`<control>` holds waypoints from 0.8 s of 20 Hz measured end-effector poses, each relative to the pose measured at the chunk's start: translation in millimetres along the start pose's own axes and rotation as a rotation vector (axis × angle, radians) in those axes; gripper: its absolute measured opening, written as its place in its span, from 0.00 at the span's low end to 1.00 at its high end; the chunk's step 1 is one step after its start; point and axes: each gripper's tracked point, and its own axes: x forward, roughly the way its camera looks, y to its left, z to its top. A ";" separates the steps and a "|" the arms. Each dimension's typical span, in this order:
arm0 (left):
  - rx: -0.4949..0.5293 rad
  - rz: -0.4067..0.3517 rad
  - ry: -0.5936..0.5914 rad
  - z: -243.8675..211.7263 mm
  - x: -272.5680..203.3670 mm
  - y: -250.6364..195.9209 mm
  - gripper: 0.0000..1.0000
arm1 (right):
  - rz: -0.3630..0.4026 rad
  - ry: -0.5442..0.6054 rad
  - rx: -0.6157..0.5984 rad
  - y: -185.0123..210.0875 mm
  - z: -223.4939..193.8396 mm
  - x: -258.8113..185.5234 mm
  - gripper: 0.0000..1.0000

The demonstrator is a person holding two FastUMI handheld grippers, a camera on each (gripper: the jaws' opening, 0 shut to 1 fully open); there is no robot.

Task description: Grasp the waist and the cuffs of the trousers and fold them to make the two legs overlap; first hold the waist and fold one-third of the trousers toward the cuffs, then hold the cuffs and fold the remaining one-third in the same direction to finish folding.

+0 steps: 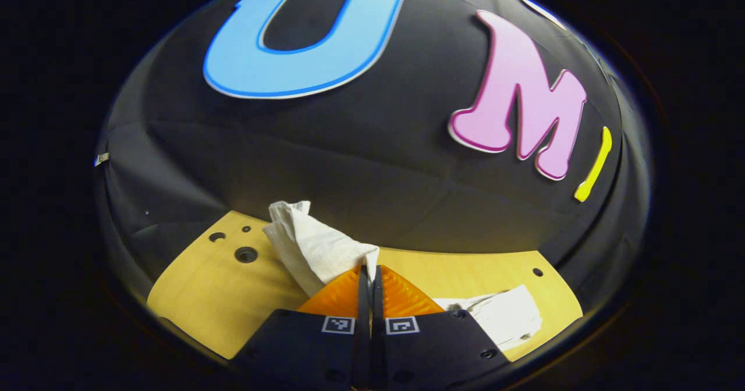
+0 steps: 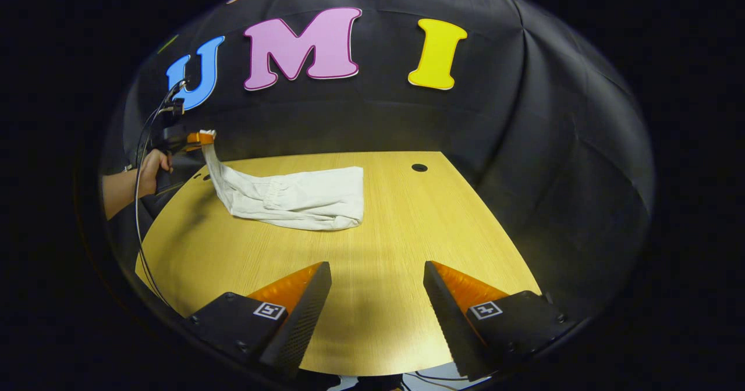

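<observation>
Black cloth walls surround a pale wooden table (image 2: 372,274) with a smooth, fine-grained top and a few round holes drilled near its far edge. White trousers (image 2: 302,199) lie on the far left part of the table, seen from the right gripper view. They look soft and lightly creased, with a gathered, elastic-looking band near the middle of the pile. Most of the cloth rests flat in a compact, layered rectangle, which suggests the legs already overlap and at least one fold is made. One end rises off the table in a narrow strip, clamped in the left gripper (image 2: 201,138), which a hand (image 2: 152,170) holds raised at the table's left edge. In the left gripper view, that gripper (image 1: 369,277) is pinched tight on a bunched corner of the cloth. By my judgement, the lifted end must yet be carried over and laid down. The right gripper (image 2: 377,283) hovers over bare table, spread wide and holding nothing.
</observation>
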 end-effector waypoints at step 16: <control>-0.014 -0.319 0.092 -49.9 -15.1 -290.0 0.05 | 0.031 -0.052 0.088 -61.3 2.6 -12.6 0.97</control>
